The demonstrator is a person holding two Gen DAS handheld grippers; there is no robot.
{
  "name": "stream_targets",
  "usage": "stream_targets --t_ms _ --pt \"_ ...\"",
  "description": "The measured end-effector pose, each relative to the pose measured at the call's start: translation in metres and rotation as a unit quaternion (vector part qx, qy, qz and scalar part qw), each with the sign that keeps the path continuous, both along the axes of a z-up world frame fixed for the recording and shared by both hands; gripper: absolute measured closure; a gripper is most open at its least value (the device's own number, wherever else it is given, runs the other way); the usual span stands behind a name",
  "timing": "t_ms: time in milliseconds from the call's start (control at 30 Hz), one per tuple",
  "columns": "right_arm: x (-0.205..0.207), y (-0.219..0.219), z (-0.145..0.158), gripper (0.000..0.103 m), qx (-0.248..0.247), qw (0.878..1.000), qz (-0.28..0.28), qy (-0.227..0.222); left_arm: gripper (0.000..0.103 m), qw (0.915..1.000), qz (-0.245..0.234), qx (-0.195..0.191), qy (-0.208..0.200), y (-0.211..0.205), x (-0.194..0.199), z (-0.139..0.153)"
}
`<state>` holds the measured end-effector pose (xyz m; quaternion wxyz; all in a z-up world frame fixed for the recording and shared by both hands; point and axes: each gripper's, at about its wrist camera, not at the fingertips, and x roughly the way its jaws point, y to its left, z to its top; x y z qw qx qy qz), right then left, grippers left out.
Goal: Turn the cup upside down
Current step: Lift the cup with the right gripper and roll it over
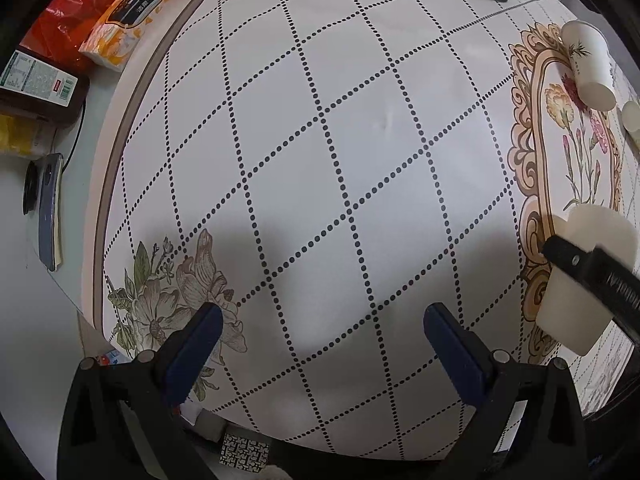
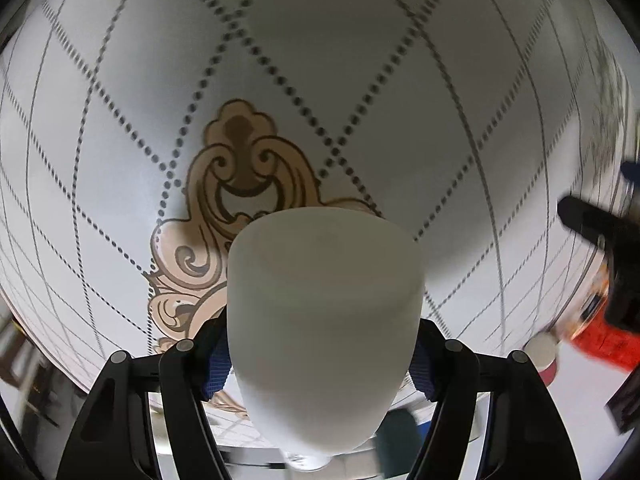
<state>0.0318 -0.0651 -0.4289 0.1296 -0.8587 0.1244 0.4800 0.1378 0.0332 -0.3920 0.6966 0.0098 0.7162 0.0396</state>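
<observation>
The right gripper [image 2: 325,356] clamps the cup [image 2: 325,320] by its sides (free to rotate), while the left gripper [image 1: 324,332] waits open.

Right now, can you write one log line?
right gripper: shut on plain white paper cup | left gripper: open, holding nothing | cup: above tablecloth

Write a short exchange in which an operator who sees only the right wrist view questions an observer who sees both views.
Operator: The right gripper clamps the white cup. Is the left gripper holding anything?
Observer: No; it is open, over bare tablecloth.
Operator: Any other cups around?
Observer: Yes, a paper cup with a plant print is on the floral panel.
</observation>
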Motion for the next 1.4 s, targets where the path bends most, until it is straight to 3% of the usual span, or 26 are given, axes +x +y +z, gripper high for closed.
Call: stream_targets --t_ms 167,300,533,833,1000,1033,1133,1233,1267,1333,1400 --pt "0.016 0.026 0.004 0.03 0.008 0.992 -0.127 0.006 0.0 1.0 -0.005 0.0 -0.003 -0.006 0.009 0.005" --pt "0.035 0.042 0.007 0.03 0.005 0.964 -0.264 0.018 0.0 0.9999 -0.011 0.002 -0.009 -0.01 0.015 0.011" --pt "0.065 0.043 0.006 0.03 0.001 0.896 -0.442 0.027 0.0 0.9996 -0.026 0.004 -0.013 -0.022 0.024 0.017" --pt "0.094 0.022 0.004 0.03 -0.007 0.786 -0.617 0.048 0.0 0.9989 -0.045 0.002 -0.017 -0.037 0.019 0.02" --pt "0.12 -0.003 0.002 0.03 -0.003 0.704 -0.709 0.038 0.0 0.9987 -0.048 0.002 -0.019 -0.046 0.019 0.023" --pt "0.124 -0.008 0.001 0.03 -0.005 0.679 -0.734 0.035 0.0 0.9987 -0.048 0.003 -0.019 -0.047 0.02 0.023" --pt "0.135 -0.027 -0.003 0.03 -0.013 0.622 -0.782 0.031 0.0 0.9986 -0.049 0.003 -0.019 -0.048 0.02 0.022" --pt "0.143 -0.047 -0.008 0.03 -0.028 0.541 -0.84 0.036 0.0 0.9986 -0.049 0.003 -0.019 -0.047 0.017 0.022" --pt "0.144 -0.052 -0.009 0.03 -0.031 0.522 -0.852 0.037 0.0 0.9986 -0.049 0.003 -0.019 -0.049 0.017 0.022" --pt "0.152 -0.065 -0.011 0.03 -0.036 0.469 -0.882 0.043 0.0 0.9985 -0.051 0.003 -0.019 -0.054 0.017 0.021" --pt "0.164 -0.076 -0.013 0.03 -0.038 0.428 -0.902 0.048 0.0 0.9984 -0.053 0.003 -0.02 -0.058 0.017 0.021"
